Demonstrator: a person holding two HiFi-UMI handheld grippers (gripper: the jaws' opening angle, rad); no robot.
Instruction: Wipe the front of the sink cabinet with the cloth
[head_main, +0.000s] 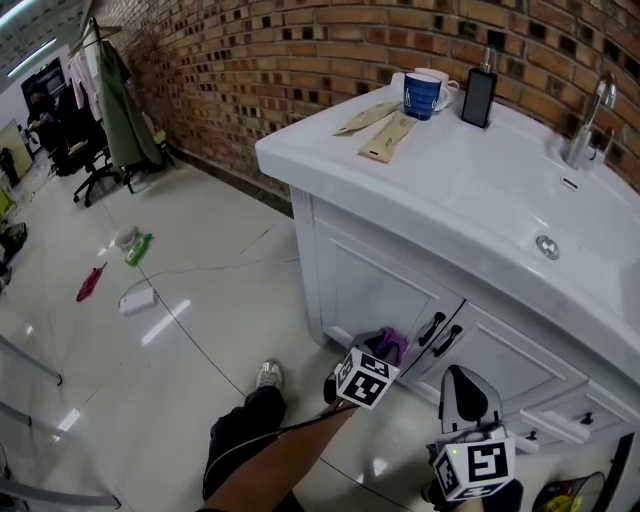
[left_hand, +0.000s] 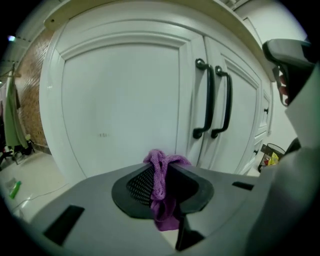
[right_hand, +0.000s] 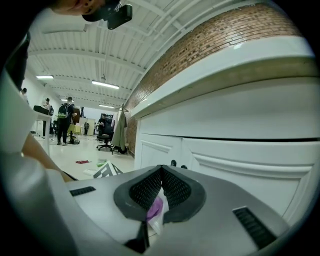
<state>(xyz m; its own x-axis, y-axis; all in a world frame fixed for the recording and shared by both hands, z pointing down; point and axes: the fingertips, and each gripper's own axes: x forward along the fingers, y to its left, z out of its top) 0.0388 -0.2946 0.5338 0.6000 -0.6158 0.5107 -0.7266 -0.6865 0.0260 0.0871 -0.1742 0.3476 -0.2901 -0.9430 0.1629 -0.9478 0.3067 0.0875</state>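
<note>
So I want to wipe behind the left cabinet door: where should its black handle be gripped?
Grip the left door handle at mid-bar, coming straight from the front: the bar runs upright and stands off the door.

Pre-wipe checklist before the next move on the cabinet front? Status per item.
1. Grip: left gripper shut on cloth: ok.
2. Surface: cabinet door closed: ok.
3. Contact: cloth touching cabinet door: cannot tell.
4. Path: handles right of cloth, not snagged: ok.
5. Spare: right gripper shut, empty, off the door: ok.
</note>
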